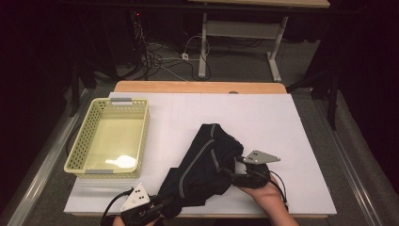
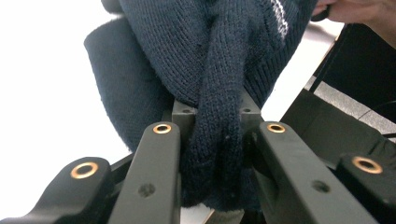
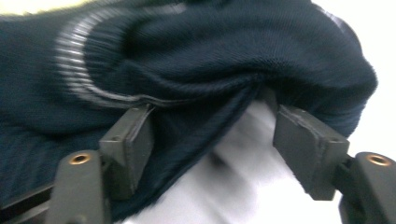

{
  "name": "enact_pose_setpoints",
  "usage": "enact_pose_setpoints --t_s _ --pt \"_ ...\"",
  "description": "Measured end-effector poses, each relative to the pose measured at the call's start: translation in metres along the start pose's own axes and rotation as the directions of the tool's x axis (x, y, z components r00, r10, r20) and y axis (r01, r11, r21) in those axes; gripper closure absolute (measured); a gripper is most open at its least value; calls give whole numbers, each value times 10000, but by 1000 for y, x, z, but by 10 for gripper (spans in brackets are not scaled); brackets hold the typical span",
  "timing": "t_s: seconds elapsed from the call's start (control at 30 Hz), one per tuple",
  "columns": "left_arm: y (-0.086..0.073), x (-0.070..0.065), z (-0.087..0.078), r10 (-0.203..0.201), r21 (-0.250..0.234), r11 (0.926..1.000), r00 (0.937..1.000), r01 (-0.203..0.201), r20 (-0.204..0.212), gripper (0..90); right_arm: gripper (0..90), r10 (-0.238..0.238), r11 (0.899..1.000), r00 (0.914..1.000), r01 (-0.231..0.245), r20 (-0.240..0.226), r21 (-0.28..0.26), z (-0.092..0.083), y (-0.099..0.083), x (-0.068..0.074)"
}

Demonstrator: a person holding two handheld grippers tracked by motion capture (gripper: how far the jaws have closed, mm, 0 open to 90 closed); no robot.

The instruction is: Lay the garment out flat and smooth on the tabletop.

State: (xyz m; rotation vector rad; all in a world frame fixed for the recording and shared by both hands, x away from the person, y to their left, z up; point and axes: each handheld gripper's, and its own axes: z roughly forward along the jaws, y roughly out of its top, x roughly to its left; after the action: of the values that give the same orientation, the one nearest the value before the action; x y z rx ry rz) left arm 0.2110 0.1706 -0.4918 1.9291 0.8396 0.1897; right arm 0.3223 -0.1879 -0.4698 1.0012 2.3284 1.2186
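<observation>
Knitwear, a dark navy sweater (image 1: 207, 165) with pale stripes, is seen bunched on the white tabletop (image 1: 263, 122), right of centre and near the front edge. Its lower end is pinched tightly in the left claw (image 2: 217, 135), whose jaws are pressed against a gathered fold. The right claw (image 3: 212, 126) is held wide, its jaws spread around the sweater's edge with one pad touching the fabric. A yellow perforated basket (image 1: 89, 141) is placed at the left of the tabletop, well apart from the sweater.
</observation>
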Motion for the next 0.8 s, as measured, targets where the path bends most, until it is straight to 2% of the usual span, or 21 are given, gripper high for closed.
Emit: enact_pose_setpoints --t_s 0.13,0.23,0.33,0.4,0.43,0.47,0.53,0.67,0.7,0.8 --pt "-5 -1 -2 -37 37 10000 10000 37 21 752 287 134 9983 9999 -128 -104 570 18 0 -2" --pt "-6 -3 -6 59 75 10000 10000 -59 -5 752 343 128 9963 9995 -102 -293 854 25 0 -2" --pt "-8 -5 -8 60 117 9999 9999 -61 89 748 492 36 9949 9972 39 -747 1005 30 1 -1" --pt "-6 -6 -8 86 95 9999 9996 -89 278 735 687 -275 9945 9924 392 -1199 968 30 2 1" --pt "-5 -6 -8 153 51 9999 9992 -155 382 708 786 -469 9944 9918 577 -1192 889 29 2 3" --pt "-2 -7 -9 195 -24 9998 9987 -194 480 664 829 -712 9934 9915 804 -1092 823 28 1 6" --pt "4 -8 -10 227 -196 9996 9977 -215 639 541 845 -916 9924 9919 981 -875 737 25 1 8" --pt "20 -13 -15 458 -774 9961 9980 -423 441 334 849 -925 9952 9942 940 -552 259 6 -1 5" --pt "26 -14 -16 486 -988 9941 9979 -442 428 295 849 -926 9954 9946 935 -459 198 2 -2 4" --pt "38 -14 -17 535 -1465 9880 9982 -491 265 261 849 -913 9958 9958 913 8 -73 -14 -7 2"
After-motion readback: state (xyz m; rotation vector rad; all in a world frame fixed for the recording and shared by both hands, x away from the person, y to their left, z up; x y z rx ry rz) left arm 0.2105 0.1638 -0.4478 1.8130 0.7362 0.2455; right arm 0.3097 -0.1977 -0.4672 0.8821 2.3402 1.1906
